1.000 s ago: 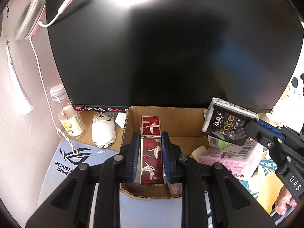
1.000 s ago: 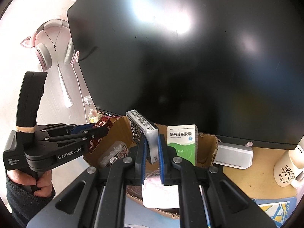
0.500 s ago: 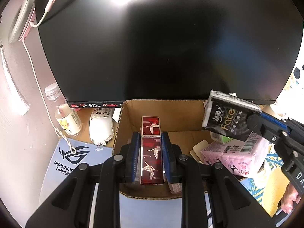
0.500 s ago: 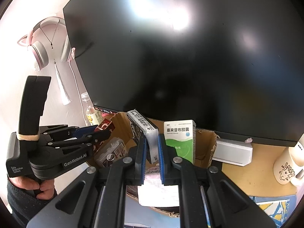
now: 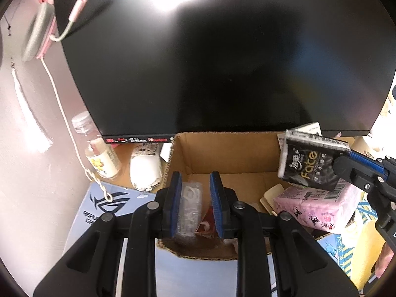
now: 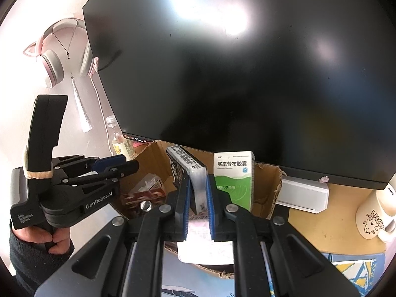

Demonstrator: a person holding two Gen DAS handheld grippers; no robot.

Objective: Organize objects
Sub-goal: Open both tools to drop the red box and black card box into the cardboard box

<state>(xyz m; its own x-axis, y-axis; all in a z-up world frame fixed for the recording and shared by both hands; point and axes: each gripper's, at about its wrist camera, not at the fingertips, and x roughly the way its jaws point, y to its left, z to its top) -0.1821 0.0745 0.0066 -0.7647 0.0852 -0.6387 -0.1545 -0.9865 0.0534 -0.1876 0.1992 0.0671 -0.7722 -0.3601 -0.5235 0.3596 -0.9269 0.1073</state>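
Left gripper opens its jaws over the box, the red case lying below them; right gripper clamps a black tissue pack above the box.

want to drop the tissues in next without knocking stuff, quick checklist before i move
1. Right gripper grip on black tissue pack: ok, pads clamp it.
2. Left gripper free of red box: ok, jaws opening, nothing pressed; it lies in the cardboard box.
3. Room in cardboard box: ok, bare floor at the back.
4. Left gripper out of the drop path: cannot tell.
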